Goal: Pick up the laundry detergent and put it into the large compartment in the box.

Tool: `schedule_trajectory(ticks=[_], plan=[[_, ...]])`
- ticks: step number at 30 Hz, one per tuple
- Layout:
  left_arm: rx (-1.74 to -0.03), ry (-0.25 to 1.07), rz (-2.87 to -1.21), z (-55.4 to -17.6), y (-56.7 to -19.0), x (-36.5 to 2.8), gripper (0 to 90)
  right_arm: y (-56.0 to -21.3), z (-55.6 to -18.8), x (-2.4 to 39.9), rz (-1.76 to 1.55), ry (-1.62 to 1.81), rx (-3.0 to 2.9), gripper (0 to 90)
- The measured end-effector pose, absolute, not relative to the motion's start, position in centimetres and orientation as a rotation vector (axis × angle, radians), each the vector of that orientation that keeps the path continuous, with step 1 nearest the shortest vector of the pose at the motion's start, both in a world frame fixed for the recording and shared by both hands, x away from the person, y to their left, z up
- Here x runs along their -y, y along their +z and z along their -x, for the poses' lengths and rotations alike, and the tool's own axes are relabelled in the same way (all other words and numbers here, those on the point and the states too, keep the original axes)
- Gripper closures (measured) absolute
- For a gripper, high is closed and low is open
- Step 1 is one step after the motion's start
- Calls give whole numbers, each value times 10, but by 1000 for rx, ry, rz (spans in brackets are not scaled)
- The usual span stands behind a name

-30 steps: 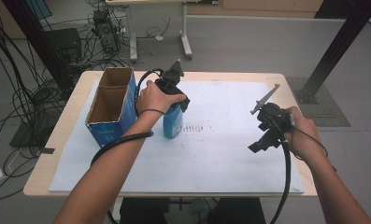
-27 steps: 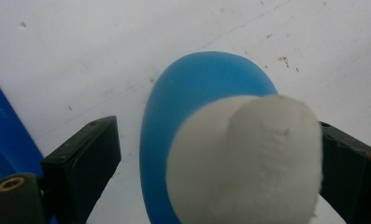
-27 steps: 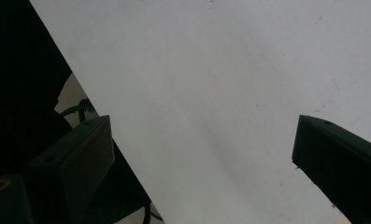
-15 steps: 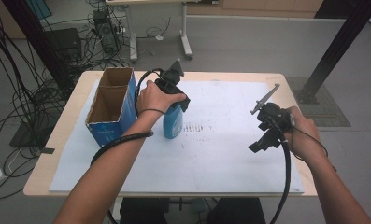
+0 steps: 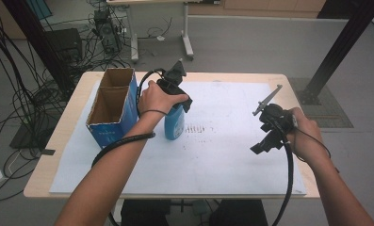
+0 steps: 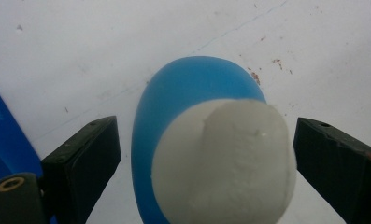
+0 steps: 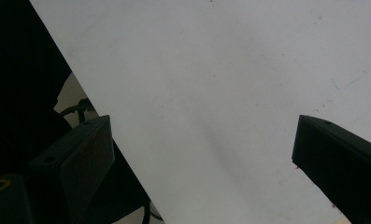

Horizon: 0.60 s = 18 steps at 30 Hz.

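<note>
Left gripper sits centre-left of the high view, on top of blue bottle, which stands upright just right of cardboard box. Right gripper at right, over the white sheet, apart from everything

Left gripper view: jaws spread, bottle with white cap between them, gaps both sides

Right gripper view: jaws wide, nothing between

Counts on and around the table

One blue bottle with one white cap; one open blue box with two compartments, left of the bottle; two grippers, left and right; one white sheet on one table; one second table far behind.
</note>
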State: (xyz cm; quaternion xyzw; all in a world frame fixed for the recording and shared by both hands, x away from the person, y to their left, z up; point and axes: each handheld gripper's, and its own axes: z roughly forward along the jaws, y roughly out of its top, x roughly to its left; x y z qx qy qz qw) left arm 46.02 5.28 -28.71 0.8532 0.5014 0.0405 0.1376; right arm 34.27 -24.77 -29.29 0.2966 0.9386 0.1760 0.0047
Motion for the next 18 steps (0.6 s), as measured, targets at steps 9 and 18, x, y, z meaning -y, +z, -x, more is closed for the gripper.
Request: schedule_trajectory(ticks=[9, 18], plan=[[-1452, 114, -2465, -460, -287, -53, 88, -293, -342, 247, -916, 550, -2941, 51], [-1453, 123, -2465, -459, -286, -54, 88, -292, -342, 247, -916, 544, -2941, 51]])
